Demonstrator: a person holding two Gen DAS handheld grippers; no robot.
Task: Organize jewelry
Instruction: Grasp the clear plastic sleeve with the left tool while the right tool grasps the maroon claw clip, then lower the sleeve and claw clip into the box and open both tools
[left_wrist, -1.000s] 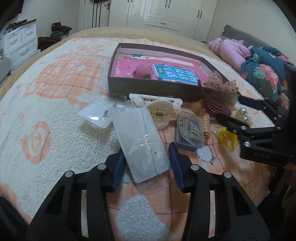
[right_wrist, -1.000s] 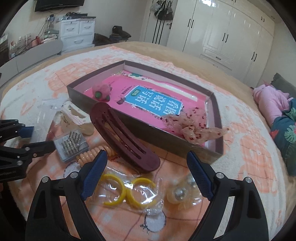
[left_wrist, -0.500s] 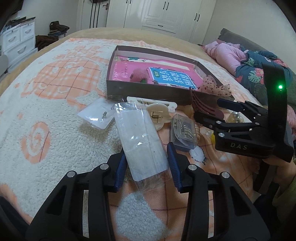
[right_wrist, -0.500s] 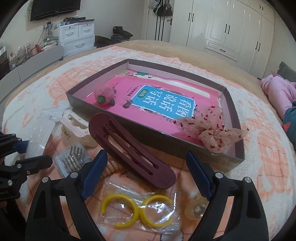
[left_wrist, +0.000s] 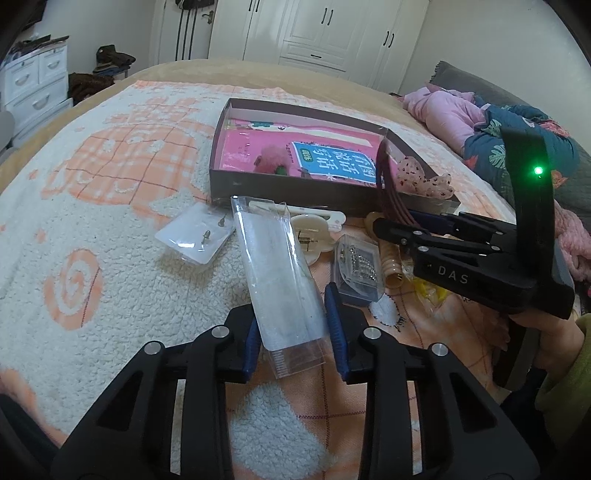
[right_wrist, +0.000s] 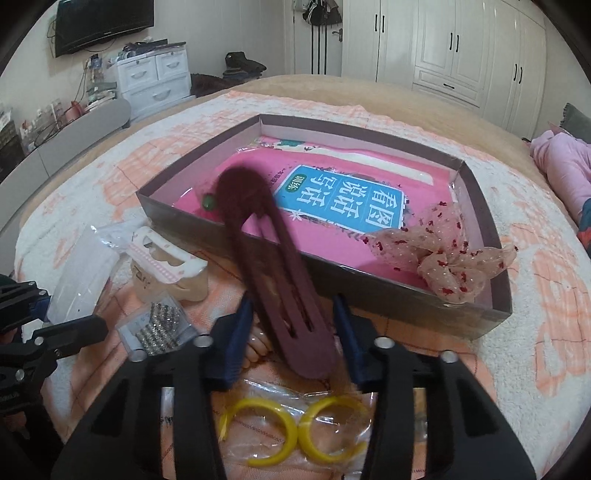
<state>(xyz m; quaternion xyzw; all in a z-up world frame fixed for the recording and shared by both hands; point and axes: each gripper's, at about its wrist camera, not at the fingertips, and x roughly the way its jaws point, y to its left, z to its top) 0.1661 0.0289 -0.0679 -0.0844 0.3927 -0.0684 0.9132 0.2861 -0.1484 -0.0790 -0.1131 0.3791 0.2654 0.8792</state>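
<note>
Left gripper (left_wrist: 295, 334) fingers closing on clear plastic packet (left_wrist: 280, 273). Right gripper (right_wrist: 295, 339) fingers closing round maroon hair clip (right_wrist: 273, 266). Tip: squeeze firm, then lift both into box (right_wrist: 498, 317).

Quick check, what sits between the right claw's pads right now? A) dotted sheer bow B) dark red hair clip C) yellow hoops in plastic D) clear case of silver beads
B: the dark red hair clip lies between the blue pads of the right claw, which is closing, its far end tilted up over the box wall; the yellow hoops lie on the blanket below.
</note>
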